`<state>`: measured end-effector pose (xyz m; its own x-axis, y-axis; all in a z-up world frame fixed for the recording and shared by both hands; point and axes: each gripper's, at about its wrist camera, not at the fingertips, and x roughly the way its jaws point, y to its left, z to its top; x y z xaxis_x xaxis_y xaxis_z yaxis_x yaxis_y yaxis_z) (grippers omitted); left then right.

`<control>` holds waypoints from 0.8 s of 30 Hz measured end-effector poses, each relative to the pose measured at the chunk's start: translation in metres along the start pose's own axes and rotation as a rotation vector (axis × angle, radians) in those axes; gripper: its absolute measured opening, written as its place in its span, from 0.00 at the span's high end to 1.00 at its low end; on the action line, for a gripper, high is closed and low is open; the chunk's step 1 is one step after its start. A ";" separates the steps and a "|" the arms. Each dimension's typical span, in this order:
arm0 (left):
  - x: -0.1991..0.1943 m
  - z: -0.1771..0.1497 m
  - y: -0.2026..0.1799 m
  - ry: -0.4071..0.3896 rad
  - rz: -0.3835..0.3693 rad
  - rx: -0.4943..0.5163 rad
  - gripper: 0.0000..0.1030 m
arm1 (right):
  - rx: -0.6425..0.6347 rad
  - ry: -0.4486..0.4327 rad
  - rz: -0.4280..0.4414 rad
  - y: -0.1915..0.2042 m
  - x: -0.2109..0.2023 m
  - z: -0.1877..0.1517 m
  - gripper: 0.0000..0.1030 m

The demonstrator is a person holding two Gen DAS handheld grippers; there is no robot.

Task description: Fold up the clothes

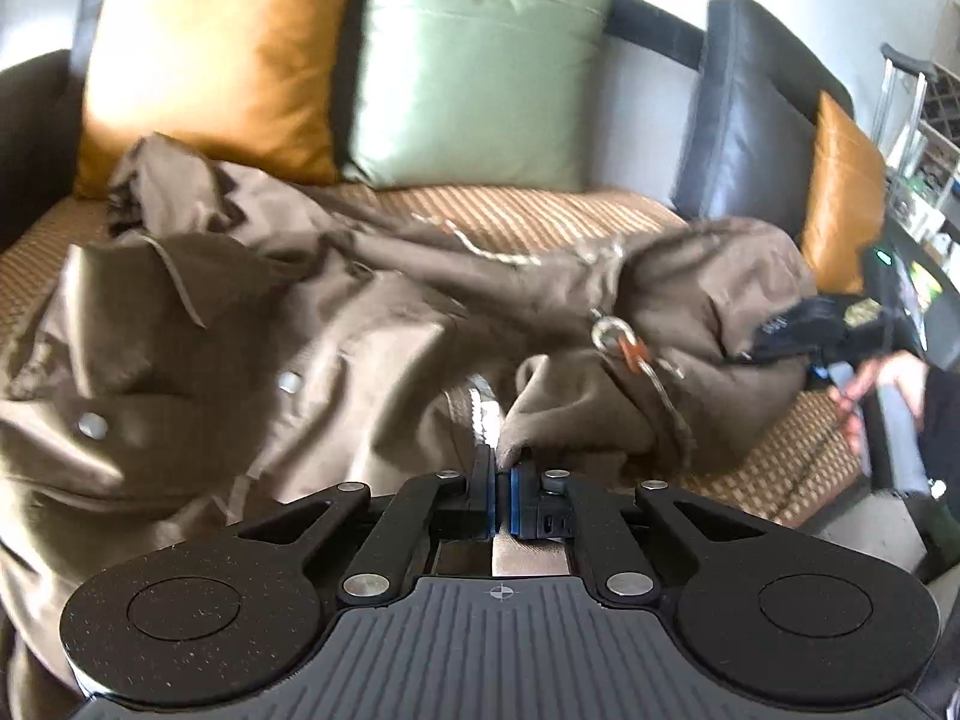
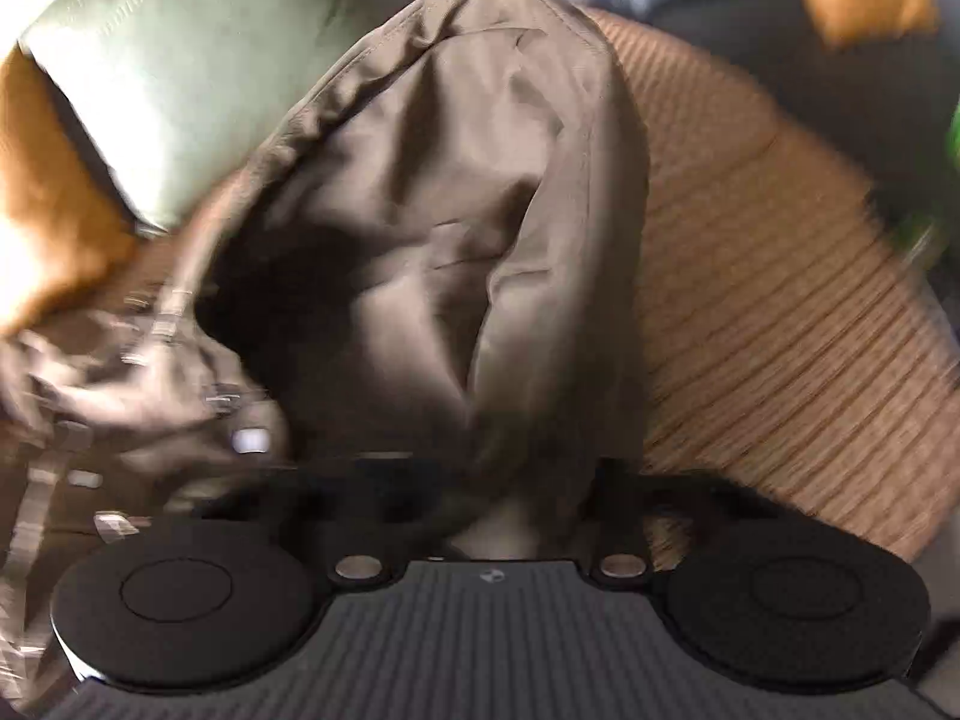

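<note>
Our left gripper (image 1: pixel 501 468) has its blue-padded fingers pinched together on a fold of the brown jacket (image 1: pixel 336 324). Our right gripper (image 1: pixel 780 336) bites the hood (image 2: pixel 456 210); in its own blurred view cloth hides the fingertips. The jacket sprawls crumpled across the sofa seat (image 1: pixel 540 210), smooth matte cloth with metal snaps (image 1: pixel 93 425) and a drawstring (image 1: pixel 498 255). The seat cover is ribbed and woven; satin orange (image 1: pixel 222 48) and green cushions (image 1: pixel 474 66) lean behind. A hand (image 1: pixel 876 390) grips the right tool's handle.
</note>
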<state>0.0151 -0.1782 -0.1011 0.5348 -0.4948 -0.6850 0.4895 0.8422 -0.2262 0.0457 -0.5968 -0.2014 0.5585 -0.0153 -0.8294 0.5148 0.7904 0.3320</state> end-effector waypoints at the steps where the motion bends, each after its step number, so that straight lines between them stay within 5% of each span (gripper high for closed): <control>1: -0.004 0.006 0.001 -0.014 0.008 0.001 1.00 | 0.016 -0.003 0.052 0.001 -0.004 0.000 0.92; 10: -0.075 0.079 0.007 -0.244 0.117 0.105 1.00 | -0.050 -0.288 0.431 0.059 -0.140 0.060 0.97; 13: -0.102 0.105 0.002 -0.311 0.134 0.149 1.00 | -0.087 -0.389 0.488 0.084 -0.187 0.083 0.97; 24: -0.179 0.168 -0.023 -0.552 0.133 0.209 1.00 | -0.198 -0.694 0.491 0.139 -0.346 0.129 0.97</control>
<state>0.0238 -0.1454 0.1432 0.8516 -0.4737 -0.2246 0.4893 0.8720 0.0160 0.0078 -0.5610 0.1894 0.9907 0.0361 -0.1312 0.0259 0.8964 0.4424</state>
